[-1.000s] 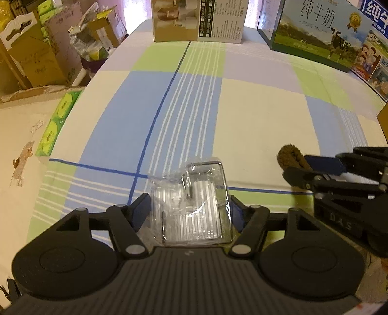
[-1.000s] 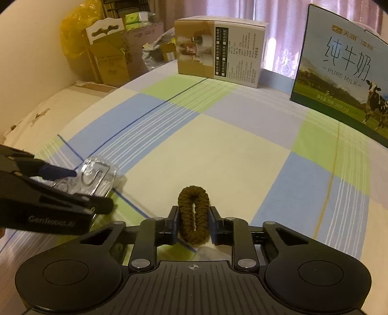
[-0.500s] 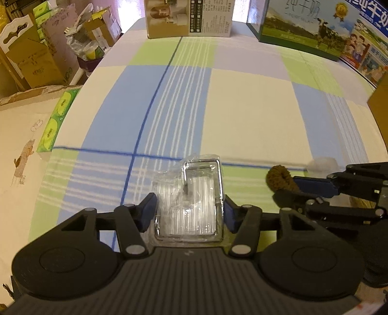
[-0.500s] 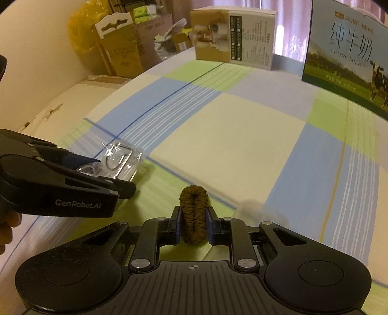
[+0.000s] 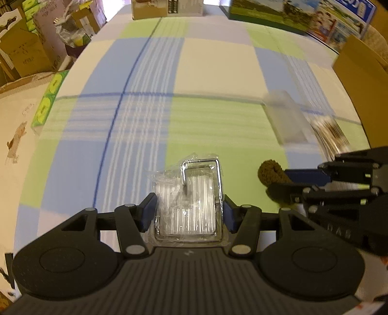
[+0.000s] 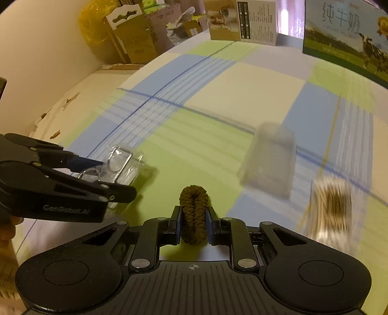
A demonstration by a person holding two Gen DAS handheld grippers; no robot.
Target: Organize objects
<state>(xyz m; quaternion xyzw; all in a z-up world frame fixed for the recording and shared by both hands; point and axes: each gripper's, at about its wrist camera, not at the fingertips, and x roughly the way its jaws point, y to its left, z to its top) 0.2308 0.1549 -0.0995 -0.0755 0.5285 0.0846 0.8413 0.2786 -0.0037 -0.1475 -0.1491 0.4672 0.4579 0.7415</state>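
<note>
Left tool [image 5: 186, 208]: closed on the clear plastic packet [image 5: 188, 201], blue pads pressing its two long sides; the packet, with a metal clip inside it, is carried clear of the cloth.
Right tool [image 6: 193, 220]: closed on the brown hair tie [image 6: 193, 213], squeezed into a narrow upright loop between the pads; it too is off the surface.
Relative position: the two tools travel side by side, the right one just beside the left, tips near each other but apart.
Surface: a checked cloth [image 5: 218, 72] of blue, green and cream squares; whether it covers a bed or a tabletop cannot be told.
Ahead on the cloth: a clear box [image 6: 269, 160] and, near it to its right, a bundle of cotton swabs [image 6: 331, 206], both blurred.
Background: a milk carton box [image 6: 344, 36] and a brown printed box [image 6: 242, 21] at the far edge.
Step in hand (judged): carrying both items toward the clear box for sorting.
Technique: keep both grips firm during transit; bring one tool over the box at a time so the tips do not collide; lower each item well inside the rim before releasing, since the packet is slippery and the hair tie may spring open.
Risk: a light box may slide if nudged.
</note>
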